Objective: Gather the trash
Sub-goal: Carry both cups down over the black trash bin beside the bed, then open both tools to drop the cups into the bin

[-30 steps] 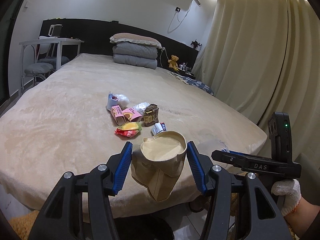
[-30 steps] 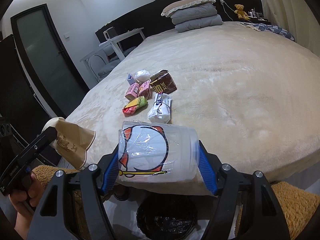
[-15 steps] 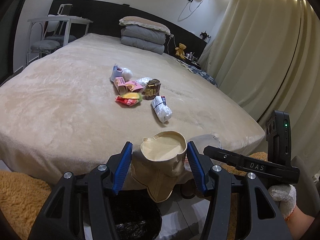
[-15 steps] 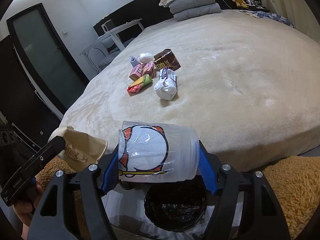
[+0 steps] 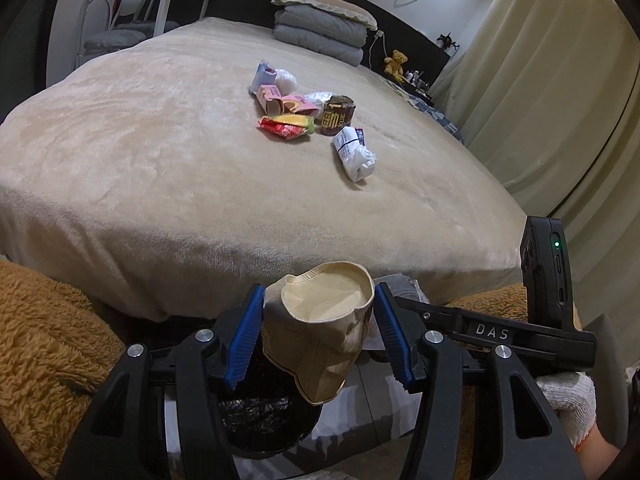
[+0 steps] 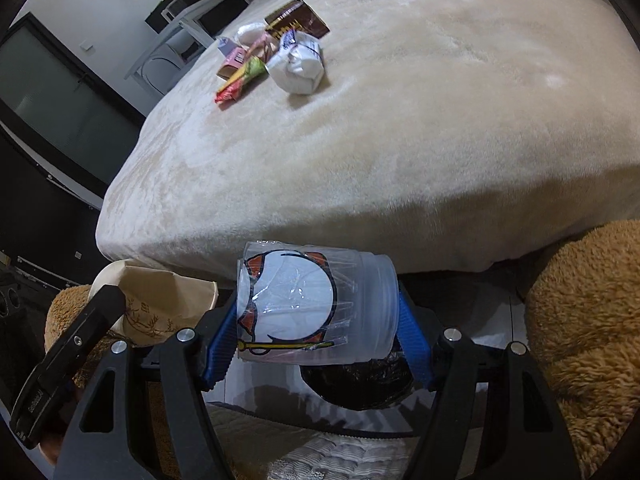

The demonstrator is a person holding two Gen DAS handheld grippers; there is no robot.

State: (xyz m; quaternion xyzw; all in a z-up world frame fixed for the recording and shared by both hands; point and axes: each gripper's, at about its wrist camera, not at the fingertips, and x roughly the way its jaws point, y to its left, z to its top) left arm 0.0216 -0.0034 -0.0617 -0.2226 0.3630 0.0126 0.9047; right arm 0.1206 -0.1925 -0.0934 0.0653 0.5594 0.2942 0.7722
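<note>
Left hand-held gripper (image 5: 318, 334) is clamped on a crumpled tan paper cup (image 5: 320, 332), its blue pads pressing both sides of the crushed wall, the open mouth facing up toward the bed (image 5: 160, 152). Below it, at about six o'clock, sits a bin lined with a black bag (image 5: 260, 420) on the floor, between patches of brown shaggy rug (image 5: 48, 340). On the bed at twelve o'clock lies the remaining litter: a red and yellow wrapper (image 5: 286, 125), pink cartons (image 5: 280, 104), a brown packet (image 5: 338, 116) and, nearer at one o'clock, a white wrapped bundle (image 5: 354, 154). Right hand-held gripper (image 6: 318, 320) is clamped on a clear plastic cup (image 6: 316, 308) lying sideways between its pads, a cartoon print on its wall; the black-lined bin (image 6: 356, 384) shows just under it at five o'clock. A gloved hand (image 5: 568, 404) holds that gripper's handle.
</note>
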